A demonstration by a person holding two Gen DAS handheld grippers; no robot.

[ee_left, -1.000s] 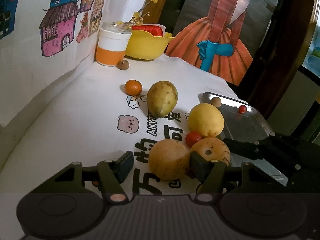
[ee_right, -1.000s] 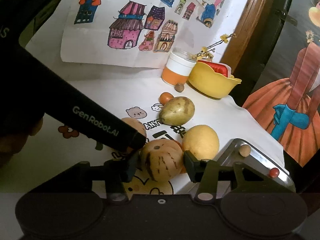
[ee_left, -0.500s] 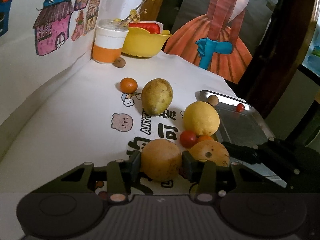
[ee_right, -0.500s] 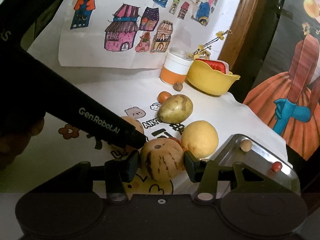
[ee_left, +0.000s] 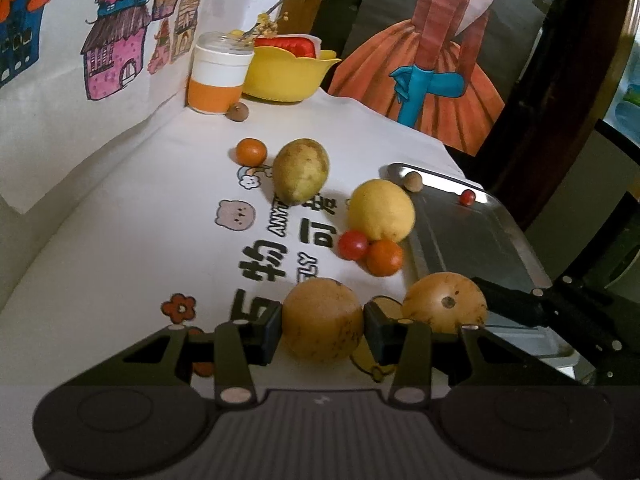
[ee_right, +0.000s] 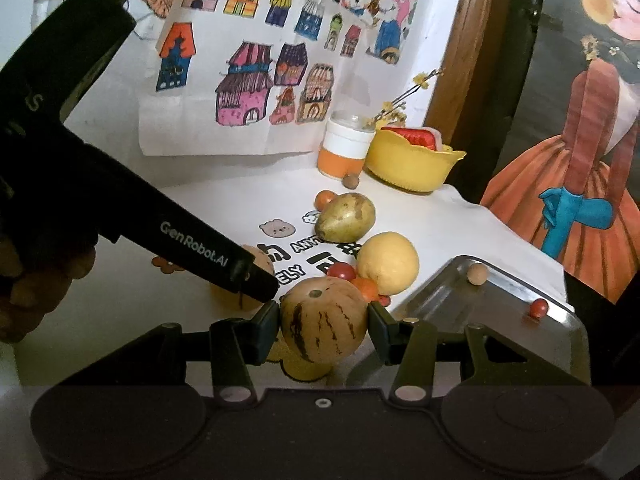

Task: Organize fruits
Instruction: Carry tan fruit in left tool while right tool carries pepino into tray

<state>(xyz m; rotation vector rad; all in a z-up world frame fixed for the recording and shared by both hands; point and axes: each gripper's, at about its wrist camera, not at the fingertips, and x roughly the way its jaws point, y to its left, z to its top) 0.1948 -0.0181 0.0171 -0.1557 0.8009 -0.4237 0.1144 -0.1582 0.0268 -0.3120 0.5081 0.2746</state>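
My left gripper (ee_left: 323,326) is shut on a round tan-orange fruit (ee_left: 322,318), lifted a little off the white cloth. My right gripper (ee_right: 323,327) is shut on a tan melon with dark stripes (ee_right: 324,320), which also shows beside the left gripper as the striped melon (ee_left: 445,303). On the cloth lie a yellow lemon (ee_left: 381,211), a greenish mango (ee_left: 301,170), a red tomato (ee_left: 353,245) and two small oranges (ee_left: 384,257) (ee_left: 251,151). The steel tray (ee_left: 472,236) at the right holds a brown ball (ee_left: 412,182) and a red berry (ee_left: 466,197).
At the back stand a white-and-orange cup (ee_left: 219,78), a yellow bowl (ee_left: 286,76) and a small brown nut (ee_left: 238,112). Drawings of houses hang on the wall to the left. A person's hand (ee_right: 28,280) holds the left gripper's black body (ee_right: 132,216).
My left gripper closed from open onto the tan-orange fruit. Both grippers rose and drew back with their fruits, uncovering a small orange next to the tomato.
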